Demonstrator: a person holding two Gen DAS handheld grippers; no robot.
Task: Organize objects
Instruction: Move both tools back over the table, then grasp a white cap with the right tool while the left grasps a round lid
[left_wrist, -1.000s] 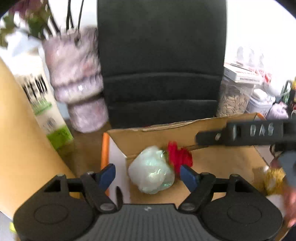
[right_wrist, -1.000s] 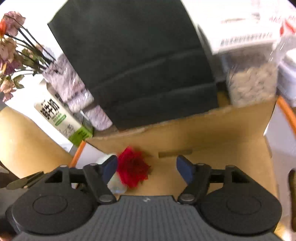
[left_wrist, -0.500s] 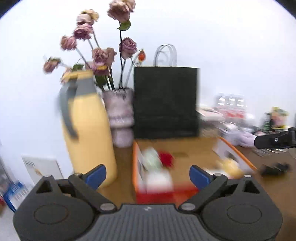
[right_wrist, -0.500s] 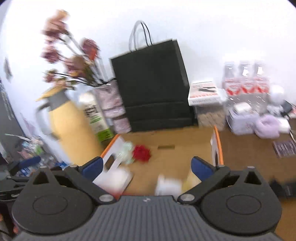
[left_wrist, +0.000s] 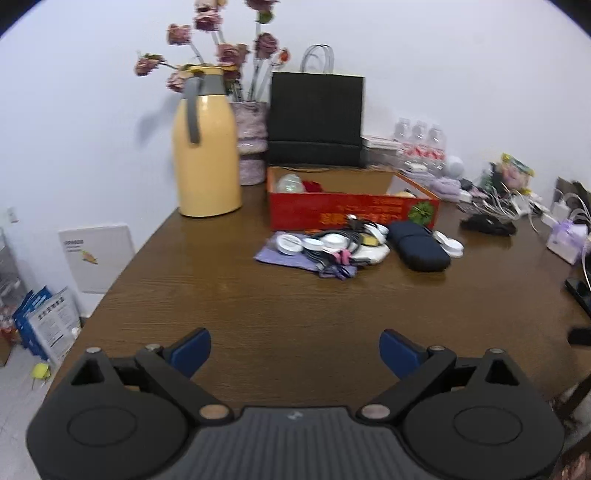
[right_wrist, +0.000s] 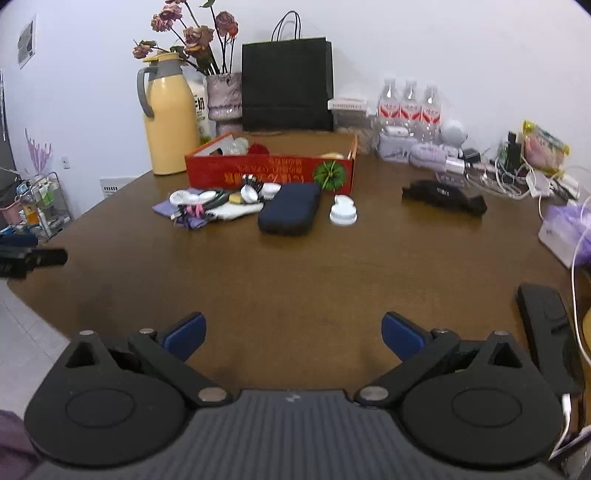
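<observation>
Tools (left_wrist: 294, 349) apart over bare table (left_wrist: 295, 306)

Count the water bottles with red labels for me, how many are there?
3. The water bottles stand side by side in a row by the wall, right of the black paper bag. More could be hidden behind them.

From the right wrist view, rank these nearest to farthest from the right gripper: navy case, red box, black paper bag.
From the right gripper:
1. navy case, mid-table, just left of centre.
2. red box, directly behind the case.
3. black paper bag, at the wall, behind the box.
</observation>
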